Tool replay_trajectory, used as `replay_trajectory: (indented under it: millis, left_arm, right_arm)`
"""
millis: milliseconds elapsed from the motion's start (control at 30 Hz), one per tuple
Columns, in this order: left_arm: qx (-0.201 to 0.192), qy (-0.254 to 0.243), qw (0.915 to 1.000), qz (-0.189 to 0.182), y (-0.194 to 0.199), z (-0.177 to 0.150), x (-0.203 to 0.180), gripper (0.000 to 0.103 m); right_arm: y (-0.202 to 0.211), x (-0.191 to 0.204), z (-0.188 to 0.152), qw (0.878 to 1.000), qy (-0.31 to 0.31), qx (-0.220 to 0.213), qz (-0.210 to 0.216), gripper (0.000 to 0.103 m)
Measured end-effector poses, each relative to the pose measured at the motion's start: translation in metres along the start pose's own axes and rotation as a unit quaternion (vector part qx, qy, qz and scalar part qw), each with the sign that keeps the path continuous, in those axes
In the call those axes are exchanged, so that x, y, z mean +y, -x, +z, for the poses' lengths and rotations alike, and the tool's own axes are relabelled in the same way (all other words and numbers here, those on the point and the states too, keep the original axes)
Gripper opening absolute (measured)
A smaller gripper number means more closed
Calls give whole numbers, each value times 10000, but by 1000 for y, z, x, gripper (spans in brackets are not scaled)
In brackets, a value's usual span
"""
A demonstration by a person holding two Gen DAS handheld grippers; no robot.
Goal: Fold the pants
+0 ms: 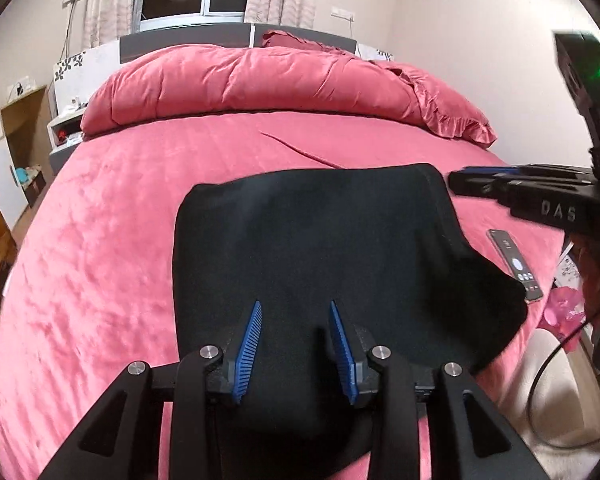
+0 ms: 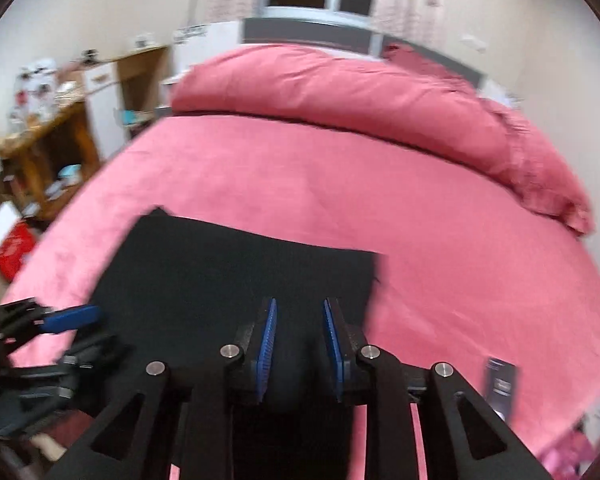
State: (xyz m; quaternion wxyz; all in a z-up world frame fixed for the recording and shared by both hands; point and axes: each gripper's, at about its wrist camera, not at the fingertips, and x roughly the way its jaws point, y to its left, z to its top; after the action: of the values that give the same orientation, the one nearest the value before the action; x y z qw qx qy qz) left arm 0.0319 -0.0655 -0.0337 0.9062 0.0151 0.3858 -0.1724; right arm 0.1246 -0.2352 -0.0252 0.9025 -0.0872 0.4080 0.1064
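Observation:
Black pants (image 1: 312, 248) lie folded into a compact block on the pink bed near its front edge; they also show in the right wrist view (image 2: 228, 272). My left gripper (image 1: 296, 308) hovers over the near part of the pants, jaws open and empty. My right gripper (image 2: 300, 308) is also over the pants' near right part, jaws open with nothing between them. In the left wrist view the right gripper (image 1: 456, 184) reaches in from the right beside the pants' far right corner. In the right wrist view the left gripper (image 2: 72, 318) shows at the left edge.
A pink duvet (image 1: 268, 84) is bunched at the head of the bed (image 1: 100, 240). A phone (image 1: 514, 264) lies on the bed right of the pants. Wooden shelves (image 2: 48, 148) stand left of the bed. A cable (image 1: 548, 380) hangs at the right.

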Motion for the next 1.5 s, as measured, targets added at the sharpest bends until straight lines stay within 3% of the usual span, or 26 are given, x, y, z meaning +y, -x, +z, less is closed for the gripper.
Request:
replay_trajectory:
  millis: [67,133,267,433,600,733,933,1267,1500]
  left_arm:
    - [125,-35,9999,105,-12,9,1,35]
    - [203,-10,9997,156,-22,17,5,35]
    - [403,-130,9986,322,-50,38,11,35]
    - [714,-355,9957,482,-92,50,6,36]
    - [783,-158,9959,435,-108,52,11,36]
    - [685,-258,9960,506,-99,47,8,36]
    - [623,146,9970,434,-75,38,15,36]
    - [465,175,9978,442,-27,8,13,36]
    - [574,244,9980,128,0,-40,16,36]
  right_arm:
    - [-21,5,5,9994,-31,58,331,24]
    - [-44,7,8,9990,4,212,405,24]
    - [-83,5,13,9988,130,422,230,23]
    - [-114,-13,10,9982,-154,582,70,19]
    - [-137,-21,3,9982,-194,573,2,18]
    - [-125,-21,3,9988,-210,430,60,18]
    - [-83,-13,-8,9998,-96,196,5,21]
    - [-50,-18,-49,9973,-556,459,159,21]
    - [-33,-22,-79,9954,-649,698,134,21]
